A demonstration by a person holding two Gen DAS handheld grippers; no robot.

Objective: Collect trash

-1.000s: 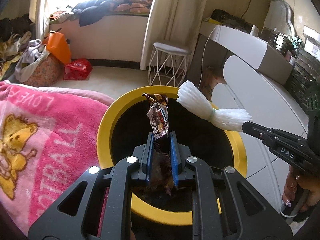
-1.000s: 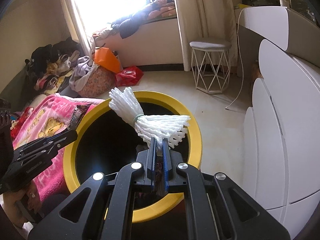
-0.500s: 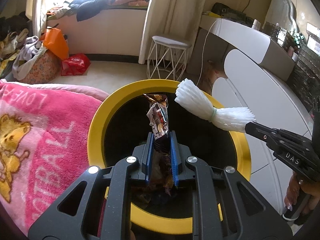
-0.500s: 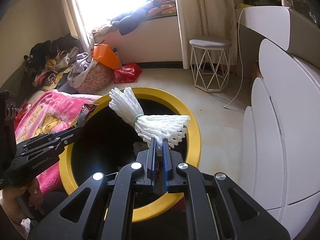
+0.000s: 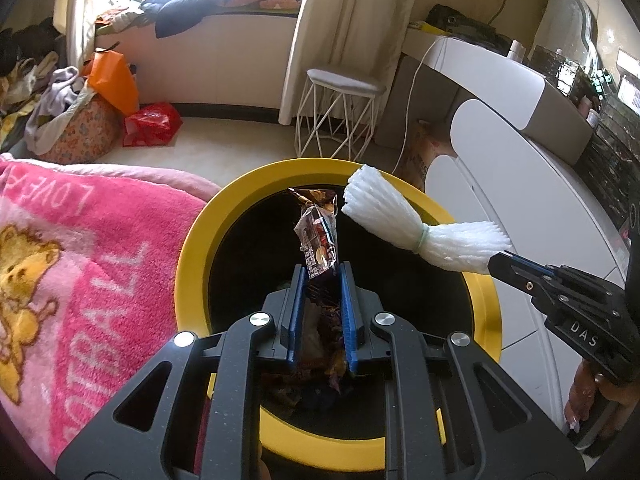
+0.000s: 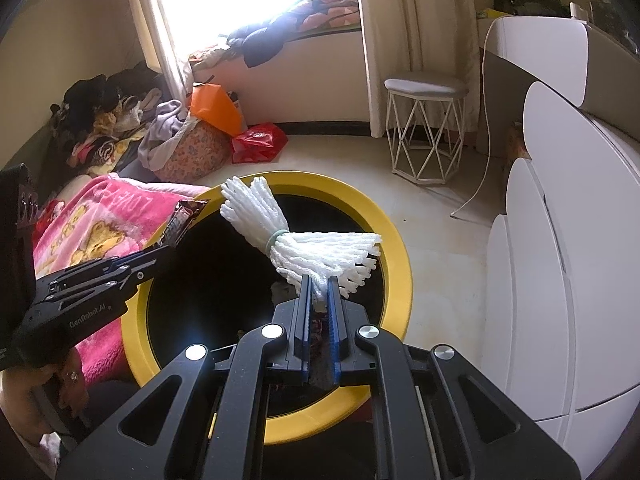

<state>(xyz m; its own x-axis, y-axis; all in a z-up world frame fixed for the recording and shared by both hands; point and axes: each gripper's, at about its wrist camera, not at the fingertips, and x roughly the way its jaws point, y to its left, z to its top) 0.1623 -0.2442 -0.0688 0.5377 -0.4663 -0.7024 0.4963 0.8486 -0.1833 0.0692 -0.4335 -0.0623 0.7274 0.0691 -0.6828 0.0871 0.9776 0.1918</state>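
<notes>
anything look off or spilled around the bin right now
Nothing spilled. The wrapper in the left gripper and the foam net in the right gripper both hang over the open bin.

Bin mouth (image 5: 188, 248) open below; blanket (image 5: 80, 264) crowds left.

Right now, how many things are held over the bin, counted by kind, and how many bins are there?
Snack wrapper, in the left gripper: 1
White foam net bundle, in the right gripper: 1
Yellow-rimmed bin: 1
Total: 3
</notes>
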